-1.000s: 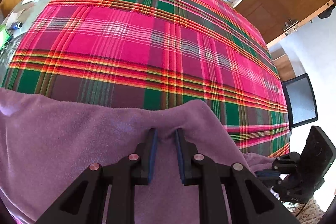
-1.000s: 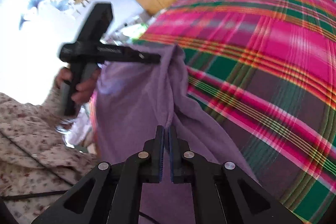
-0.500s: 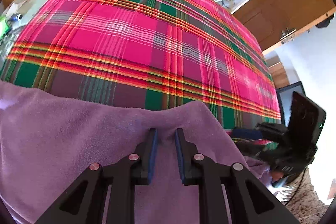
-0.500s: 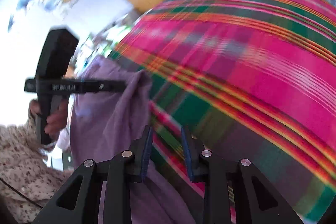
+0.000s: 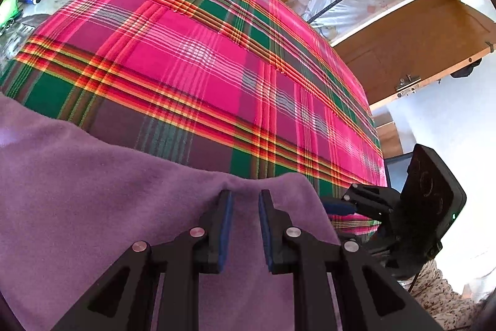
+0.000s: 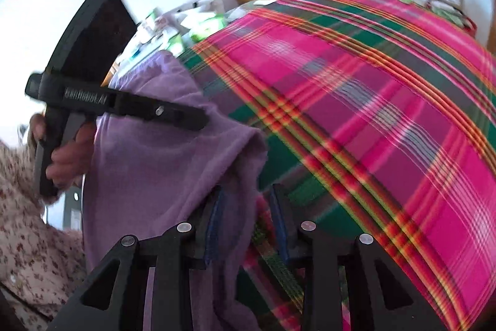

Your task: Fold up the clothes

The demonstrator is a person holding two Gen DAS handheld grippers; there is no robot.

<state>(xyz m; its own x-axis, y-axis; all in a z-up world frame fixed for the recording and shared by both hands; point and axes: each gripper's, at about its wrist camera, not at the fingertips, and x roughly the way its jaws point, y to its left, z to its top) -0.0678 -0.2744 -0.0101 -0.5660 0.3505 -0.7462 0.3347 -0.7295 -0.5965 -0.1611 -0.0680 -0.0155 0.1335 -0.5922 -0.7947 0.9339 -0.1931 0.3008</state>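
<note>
Right gripper [image 6: 246, 225] jaws have just been opening, apart now, soft purple fleece garment [image 6: 161, 172] loose between them. Left gripper [image 5: 245, 225] stays clamped on its bunched edge, over the pink-and-green plaid cloth [image 5: 198, 58] covering the surface.

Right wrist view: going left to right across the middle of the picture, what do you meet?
Floral sleeve → hand on the left hand-held gripper → purple garment → plaid cloth.
</note>
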